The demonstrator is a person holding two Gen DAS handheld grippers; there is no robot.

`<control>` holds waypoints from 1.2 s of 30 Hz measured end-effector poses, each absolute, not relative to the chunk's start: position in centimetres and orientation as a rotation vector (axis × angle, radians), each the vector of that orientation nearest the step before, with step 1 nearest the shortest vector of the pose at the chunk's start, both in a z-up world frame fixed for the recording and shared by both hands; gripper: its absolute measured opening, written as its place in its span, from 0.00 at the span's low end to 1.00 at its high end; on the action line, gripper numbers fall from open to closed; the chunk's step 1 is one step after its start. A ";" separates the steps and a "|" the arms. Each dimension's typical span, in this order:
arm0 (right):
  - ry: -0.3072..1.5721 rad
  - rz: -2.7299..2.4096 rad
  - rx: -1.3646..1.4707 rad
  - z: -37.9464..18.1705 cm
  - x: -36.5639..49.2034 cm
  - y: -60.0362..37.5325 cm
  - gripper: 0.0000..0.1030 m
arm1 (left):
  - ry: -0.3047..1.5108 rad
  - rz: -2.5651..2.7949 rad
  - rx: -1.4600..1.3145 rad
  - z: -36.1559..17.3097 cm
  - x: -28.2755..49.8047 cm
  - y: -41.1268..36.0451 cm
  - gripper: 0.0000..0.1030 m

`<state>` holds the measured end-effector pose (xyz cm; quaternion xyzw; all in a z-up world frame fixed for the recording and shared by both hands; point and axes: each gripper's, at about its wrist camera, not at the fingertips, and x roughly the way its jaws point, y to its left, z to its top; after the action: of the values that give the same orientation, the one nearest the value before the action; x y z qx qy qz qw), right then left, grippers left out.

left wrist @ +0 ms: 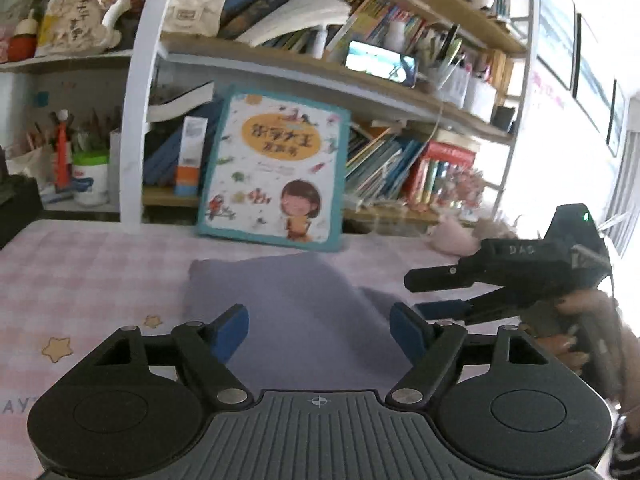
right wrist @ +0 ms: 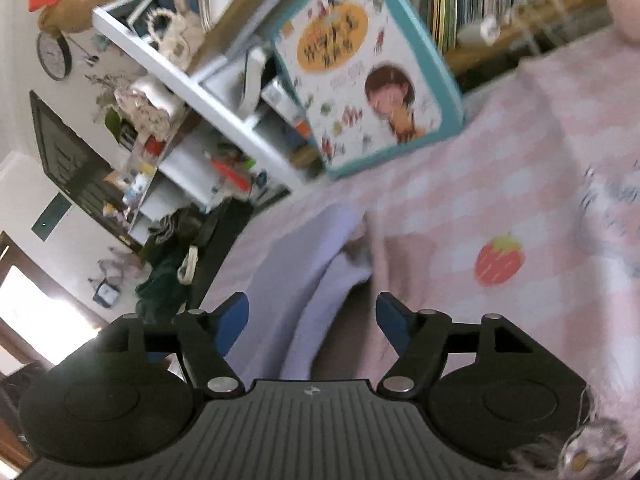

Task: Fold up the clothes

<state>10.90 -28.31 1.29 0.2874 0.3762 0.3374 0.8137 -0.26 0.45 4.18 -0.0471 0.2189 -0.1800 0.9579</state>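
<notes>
A lavender garment [left wrist: 296,300] lies folded flat on the pink checked tablecloth [left wrist: 80,272], right in front of my left gripper [left wrist: 318,330]. That gripper is open, its blue pads [left wrist: 230,330] wide apart above the cloth's near edge. The right gripper [left wrist: 424,294] reaches in from the right in the left wrist view, held by a hand [left wrist: 568,332]. In the right wrist view the right gripper [right wrist: 312,326] is open and rolled sideways. The lavender garment's [right wrist: 304,272] folded edge runs between its pads, with nothing pinched.
A picture book [left wrist: 276,168] with a teal border leans against the bookshelf [left wrist: 360,80] behind the garment. A pink plush toy [left wrist: 456,236] lies at the table's back right. The tablecloth [right wrist: 500,208] carries a strawberry print [right wrist: 498,260]. A cluttered shelf and dark objects stand to the left.
</notes>
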 end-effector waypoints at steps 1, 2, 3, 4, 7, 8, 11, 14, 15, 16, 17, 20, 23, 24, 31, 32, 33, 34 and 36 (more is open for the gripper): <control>0.815 0.718 0.603 1.1 11.1 -27.6 0.67 | 0.435 -0.352 -0.092 4.1 -0.3 0.8 0.72; 0.823 0.716 0.590 1.0 11.3 -26.9 0.67 | 0.430 -0.349 -0.072 3.8 -0.4 0.4 0.67; 0.831 0.713 0.578 0.8 11.5 -26.2 0.67 | 0.427 -0.348 -0.051 3.4 -0.4 0.0 0.57; 0.832 0.718 0.574 0.7 11.8 -25.6 0.67 | 0.425 -0.349 -0.026 3.0 -0.4 -0.4 0.48; 0.835 0.715 0.585 0.1 13.0 -24.1 0.65 | 0.440 -0.371 0.003 2.1 -0.4 -0.9 0.34; 0.828 0.703 0.566 -0.1 13.3 -23.7 0.64 | 0.447 -0.379 0.009 1.9 -0.5 -0.9 0.34; 0.801 0.674 0.500 -0.3 14.0 -22.3 0.62 | 0.462 -0.396 0.036 1.5 -0.6 -1.0 0.34; 0.731 0.641 0.369 0.3 14.1 -21.2 0.54 | 0.477 -0.409 0.037 1.4 -0.5 -0.8 0.34; 0.686 0.620 0.326 0.9 14.1 -21.1 0.53 | 0.481 -0.413 0.037 1.4 -0.5 -0.7 0.34; 0.640 0.598 0.288 1.4 14.0 -21.0 0.53 | 0.483 -0.416 0.036 1.4 -0.5 -0.7 0.34; 0.591 0.580 0.284 2.1 14.0 -21.3 0.53 | 0.484 -0.418 0.034 1.3 -0.4 -0.6 0.34; 0.505 0.626 0.398 3.8 14.2 -23.3 0.53 | 0.485 -0.420 0.017 1.3 -0.4 -0.4 0.35; 0.516 0.599 0.371 4.8 13.6 -24.1 0.53 | 0.486 -0.422 -0.006 1.4 -0.2 -0.2 0.36; 0.540 0.578 0.328 4.9 13.2 -24.0 0.53 | 0.485 -0.424 -0.014 1.4 -0.2 -0.1 0.36; 0.742 0.639 0.267 2.2 10.0 -22.8 0.48 | 0.485 -0.433 -0.024 1.3 0.1 0.1 0.36; 0.736 0.643 0.273 2.2 9.5 -22.8 0.48 | 0.486 -0.432 -0.021 1.3 0.1 0.0 0.36; 0.727 0.646 0.280 2.3 9.1 -22.7 0.48 | 0.488 -0.431 -0.018 1.3 0.1 0.0 0.36; 0.718 0.648 0.286 2.3 8.6 -22.7 0.48 | 0.491 -0.430 -0.017 1.3 0.2 -0.1 0.36; 0.712 0.637 0.265 2.4 8.0 -22.2 0.47 | 0.495 -0.430 -0.018 1.4 0.3 -0.1 0.36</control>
<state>8.05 -22.22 2.39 0.1272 0.3414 0.3058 0.8796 0.28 -0.11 1.35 -0.0088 0.2430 -0.2113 0.9467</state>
